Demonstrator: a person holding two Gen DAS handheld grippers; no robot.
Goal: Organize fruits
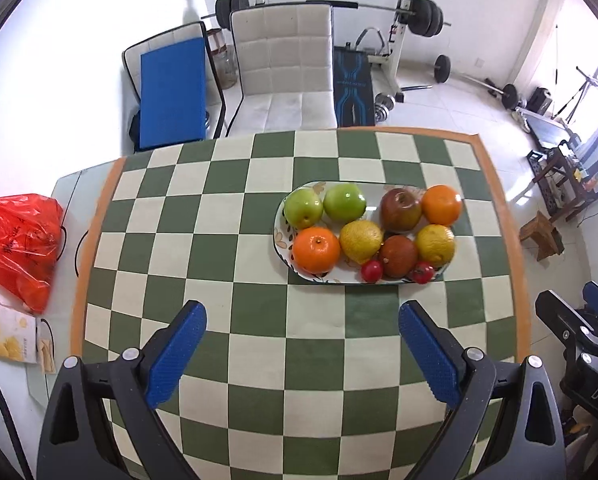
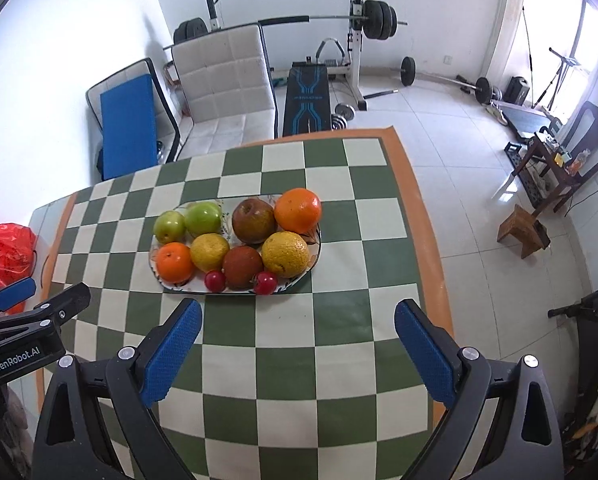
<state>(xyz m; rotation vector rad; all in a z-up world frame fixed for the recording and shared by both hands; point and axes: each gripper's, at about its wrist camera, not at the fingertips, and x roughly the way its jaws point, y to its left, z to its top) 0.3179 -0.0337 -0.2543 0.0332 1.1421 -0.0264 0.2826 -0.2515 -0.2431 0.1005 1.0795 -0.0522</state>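
Note:
An oval patterned plate (image 1: 283, 236) (image 2: 153, 256) on the green-and-cream checkered tablecloth holds two green apples (image 1: 303, 208) (image 2: 170, 225), two oranges (image 1: 316, 249) (image 2: 297, 209), two yellow lemons (image 1: 361, 240) (image 2: 285, 254), a dark red apple (image 1: 401, 208) (image 2: 254, 220), a brown-red fruit (image 1: 398, 256) (image 2: 242, 266) and two small red fruits (image 1: 372, 271) (image 2: 215, 281). My left gripper (image 1: 302, 354) hovers open, short of the plate, nothing between its fingers. My right gripper (image 2: 297, 352) is also open and empty, near the plate's front edge.
A red plastic bag (image 1: 17, 240) (image 2: 3, 256) and a snack packet (image 1: 7, 338) lie left of the cloth. White padded chairs (image 1: 285, 68) stand behind the table. The table's right edge (image 2: 427, 232) drops to tiled floor with gym equipment and a wooden stool (image 2: 523, 236).

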